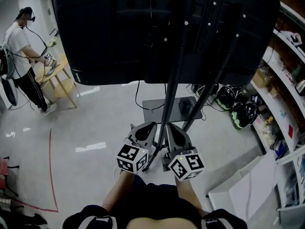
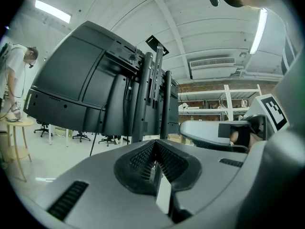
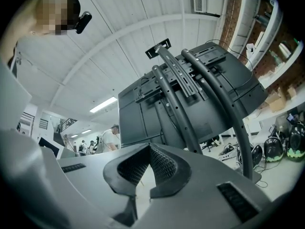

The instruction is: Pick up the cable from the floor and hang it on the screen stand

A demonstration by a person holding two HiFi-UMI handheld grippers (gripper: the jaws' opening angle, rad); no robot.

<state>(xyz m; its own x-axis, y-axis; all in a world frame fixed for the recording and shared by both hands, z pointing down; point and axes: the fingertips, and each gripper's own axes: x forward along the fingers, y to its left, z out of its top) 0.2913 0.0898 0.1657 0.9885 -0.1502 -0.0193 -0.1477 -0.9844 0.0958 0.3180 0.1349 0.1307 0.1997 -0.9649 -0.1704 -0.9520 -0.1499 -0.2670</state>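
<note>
Cable (image 1: 137, 95), thin and black, hangs from behind the screen (image 1: 119, 32) in a loose loop and runs to the stand's base plate (image 1: 159, 103) on the floor (image 1: 95, 123). More cables (image 1: 204, 88) lie tangled on the floor right of the plate, near two helmets (image 1: 243, 113). I cannot tell which one is the task's; neither claw has any of it.

Left claw (image 1: 151, 125) is held level just left of the stand's leaning posts (image 1: 174, 80). Its jaws are closed tip to tip, with nothing between them. Right claw (image 1: 170, 126) sits just beside it, on the other side of the near post and tilted slightly up. Its jaws are also pressed together and empty. Both point at the back of the screen.

Far left, another person (image 1: 21, 46) stands at a small wooden desk (image 1: 59, 75). Shelves (image 1: 286, 80) run down the right.
</note>
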